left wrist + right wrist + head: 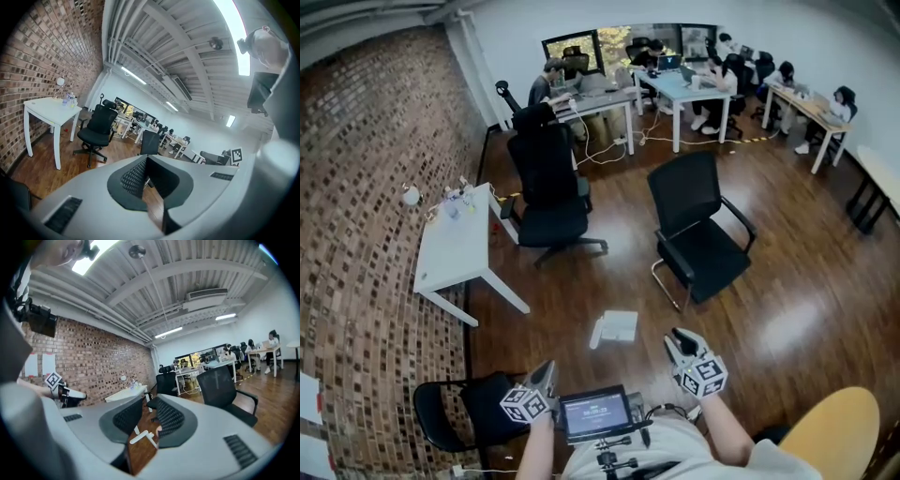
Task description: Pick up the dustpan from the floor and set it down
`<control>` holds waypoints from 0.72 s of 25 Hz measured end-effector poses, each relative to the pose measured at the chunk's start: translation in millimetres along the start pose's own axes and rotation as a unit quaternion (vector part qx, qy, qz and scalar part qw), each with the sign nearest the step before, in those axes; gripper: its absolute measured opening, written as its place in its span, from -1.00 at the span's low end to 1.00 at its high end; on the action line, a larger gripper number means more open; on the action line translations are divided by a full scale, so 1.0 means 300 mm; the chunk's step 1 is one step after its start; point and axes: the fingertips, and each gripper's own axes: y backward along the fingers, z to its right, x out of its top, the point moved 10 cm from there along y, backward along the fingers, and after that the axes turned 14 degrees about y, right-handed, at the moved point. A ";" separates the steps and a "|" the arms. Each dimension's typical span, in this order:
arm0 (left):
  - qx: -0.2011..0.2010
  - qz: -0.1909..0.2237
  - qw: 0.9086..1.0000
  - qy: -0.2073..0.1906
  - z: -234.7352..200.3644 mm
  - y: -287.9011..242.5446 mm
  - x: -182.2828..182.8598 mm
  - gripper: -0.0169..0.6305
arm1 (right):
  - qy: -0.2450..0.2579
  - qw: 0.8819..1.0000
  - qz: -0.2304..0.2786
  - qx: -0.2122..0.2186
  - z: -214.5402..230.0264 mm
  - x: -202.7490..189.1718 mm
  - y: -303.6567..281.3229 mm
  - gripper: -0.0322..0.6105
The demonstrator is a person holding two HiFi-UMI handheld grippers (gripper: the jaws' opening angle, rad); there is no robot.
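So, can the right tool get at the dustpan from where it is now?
Probably yes. The right tool has its jaws apart, and the dustpan lies on the floor just ahead of it, with nothing between them. It likely needs to drop lower first.

Reference: the chest screen (pixel 596 412), a dark tablet with a bluish display. Left of the screen I see my left gripper (pixel 546 368), a pale grey shell bearing a cube (pixel 525 405) of black-and-white square markers. Right of the screen is my right gripper (pixel 677 337), of the same build; its jaws carry dark mesh-textured pads (pixel 171 418), flanked by black slotted insets (pixel 240 451). Below the screen is a black mount (pixel 614 462) with knobs. To its right are a thin cable (pixel 675 410) and a pale short sleeve (pixel 773 457).
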 end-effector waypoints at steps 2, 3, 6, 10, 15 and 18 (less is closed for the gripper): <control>-0.008 -0.004 1.000 -0.012 0.002 -0.021 0.045 -0.95 | 0.004 1.000 0.001 -0.004 -0.019 0.010 -0.007 -0.55; -0.010 -0.007 1.000 -0.014 -0.003 -0.023 0.054 -0.95 | 0.006 1.000 0.001 -0.006 -0.030 0.015 -0.011 -0.55; -0.017 -0.017 1.000 -0.019 -0.019 -0.021 0.077 -0.95 | 0.011 1.000 0.004 -0.012 -0.070 0.034 -0.022 -0.55; -0.020 -0.030 0.999 -0.024 -0.060 0.017 0.111 -0.95 | 0.019 1.000 0.009 -0.019 -0.123 0.062 -0.040 -0.56; -0.025 -0.031 0.999 -0.024 -0.116 0.043 0.177 -0.95 | 0.042 0.999 0.022 -0.019 -0.176 0.128 -0.077 -0.60; -0.032 -0.028 0.999 -0.020 -0.136 0.053 0.216 -0.95 | 0.046 0.999 0.018 -0.017 -0.204 0.168 -0.100 -0.65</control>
